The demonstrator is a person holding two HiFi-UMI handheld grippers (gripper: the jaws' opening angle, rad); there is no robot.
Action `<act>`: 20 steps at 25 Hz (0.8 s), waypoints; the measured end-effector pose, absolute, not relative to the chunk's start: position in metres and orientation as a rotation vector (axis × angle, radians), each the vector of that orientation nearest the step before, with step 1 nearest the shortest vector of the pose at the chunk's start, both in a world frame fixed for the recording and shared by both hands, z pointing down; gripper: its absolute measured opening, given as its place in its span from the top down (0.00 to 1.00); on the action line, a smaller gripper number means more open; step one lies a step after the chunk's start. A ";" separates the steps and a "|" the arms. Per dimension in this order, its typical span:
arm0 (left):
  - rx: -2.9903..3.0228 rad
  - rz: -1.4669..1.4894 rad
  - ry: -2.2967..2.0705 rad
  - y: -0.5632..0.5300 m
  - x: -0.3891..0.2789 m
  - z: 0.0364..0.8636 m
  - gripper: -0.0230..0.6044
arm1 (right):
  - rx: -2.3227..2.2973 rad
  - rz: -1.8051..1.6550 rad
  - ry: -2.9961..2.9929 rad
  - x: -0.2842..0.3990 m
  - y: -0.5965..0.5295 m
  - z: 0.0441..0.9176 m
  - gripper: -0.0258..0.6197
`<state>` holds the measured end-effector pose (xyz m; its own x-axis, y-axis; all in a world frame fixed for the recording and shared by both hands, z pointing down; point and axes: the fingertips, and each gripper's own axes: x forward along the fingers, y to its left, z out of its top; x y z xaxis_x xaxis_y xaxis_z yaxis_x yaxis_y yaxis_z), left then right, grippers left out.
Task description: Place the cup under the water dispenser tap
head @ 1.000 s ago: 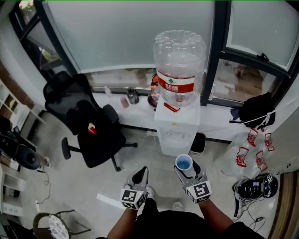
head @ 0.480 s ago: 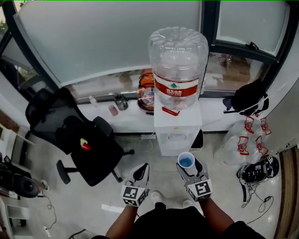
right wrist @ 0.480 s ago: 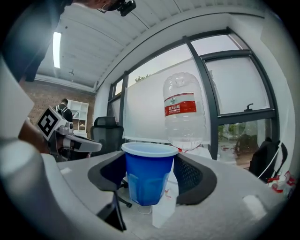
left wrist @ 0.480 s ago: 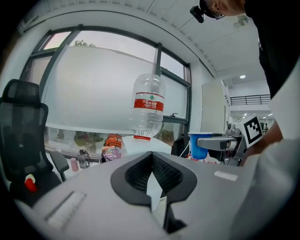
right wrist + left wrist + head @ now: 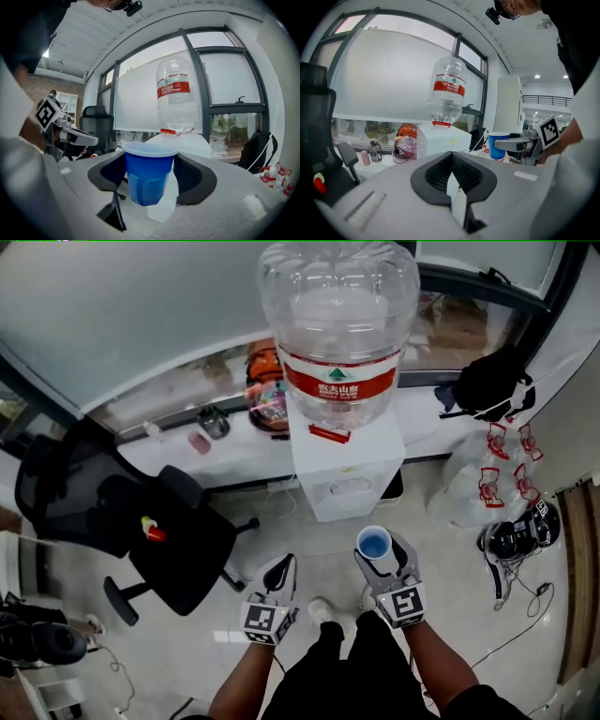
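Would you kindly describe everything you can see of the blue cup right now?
The blue cup is a tapered tumbler of what looks like translucent plastic, with a paler rim and open mouth. It stands upright, clamped at its sides between the jaws of the right gripper, off the floor. It is in front of the white water dispenser, apart from it, not under its tap yet.

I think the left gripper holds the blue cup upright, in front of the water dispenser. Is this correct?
Not quite: the right gripper holds the blue cup upright, in front of the water dispenser; the right gripper view shows it.
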<state>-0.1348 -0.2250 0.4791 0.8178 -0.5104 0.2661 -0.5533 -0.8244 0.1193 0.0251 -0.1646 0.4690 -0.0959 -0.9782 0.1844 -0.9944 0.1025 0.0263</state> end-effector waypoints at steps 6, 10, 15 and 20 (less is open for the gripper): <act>2.782 0.351 -0.802 -0.238 -0.109 0.526 0.94 | 2.002 0.222 -2.187 0.050 -0.187 0.528 0.48; 2.728 0.393 -0.805 -0.242 -0.093 0.562 0.94 | 2.011 0.248 -2.167 0.070 -0.203 0.569 0.48; 2.692 0.383 -0.843 -0.258 -0.079 0.613 0.94 | 1.993 0.251 -2.162 0.090 -0.231 0.627 0.48; 2.640 0.401 -0.873 -0.266 -0.078 0.666 0.94 | 2.031 0.268 -2.130 0.105 -0.251 0.681 0.48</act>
<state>-0.0777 -0.2661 0.6664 0.7725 -0.5215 0.3623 -0.6146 -0.7576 0.2199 0.1051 -0.2514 0.6812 -0.0461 -0.9653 0.2571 -0.9989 0.0472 -0.0019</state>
